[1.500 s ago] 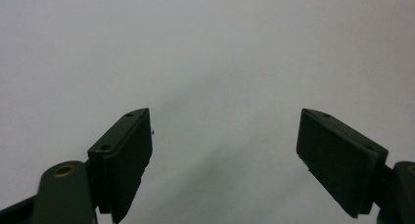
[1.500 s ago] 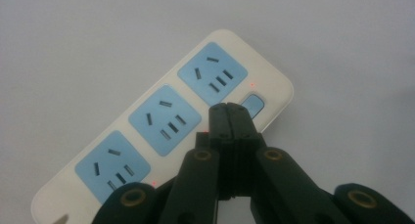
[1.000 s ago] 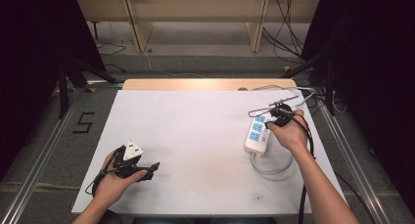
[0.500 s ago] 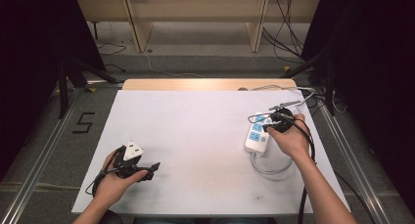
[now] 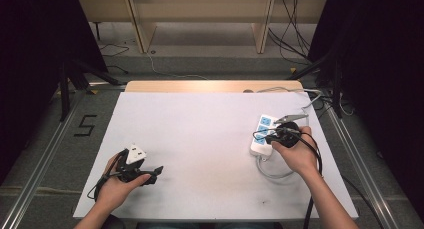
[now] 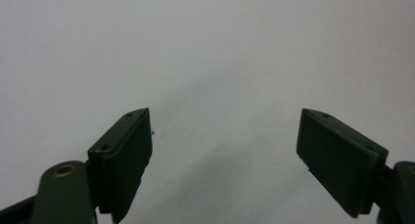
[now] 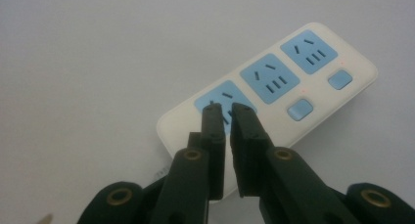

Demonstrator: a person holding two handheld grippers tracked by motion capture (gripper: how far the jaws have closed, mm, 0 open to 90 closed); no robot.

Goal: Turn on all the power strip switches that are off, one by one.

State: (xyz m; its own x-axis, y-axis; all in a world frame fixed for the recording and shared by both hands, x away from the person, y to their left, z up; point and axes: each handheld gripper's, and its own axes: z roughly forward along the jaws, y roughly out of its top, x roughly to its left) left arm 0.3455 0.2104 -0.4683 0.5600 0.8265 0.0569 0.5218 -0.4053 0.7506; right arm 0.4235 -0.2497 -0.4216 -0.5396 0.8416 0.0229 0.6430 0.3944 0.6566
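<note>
Presently we list one rigid, light power strip (image 7: 266, 101), best gripped across its narrow sides; right gripper (image 7: 231, 117) nearly closed, empty; left gripper (image 6: 222, 150) spread wide.

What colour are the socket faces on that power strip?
Light blue, set in a white power strip body; the right gripper view shows them best.

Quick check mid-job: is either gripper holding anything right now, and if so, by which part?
Nothing is held. The left gripper is open over bare table; the right gripper is shut with nothing between its jaws, above the power strip.
</note>
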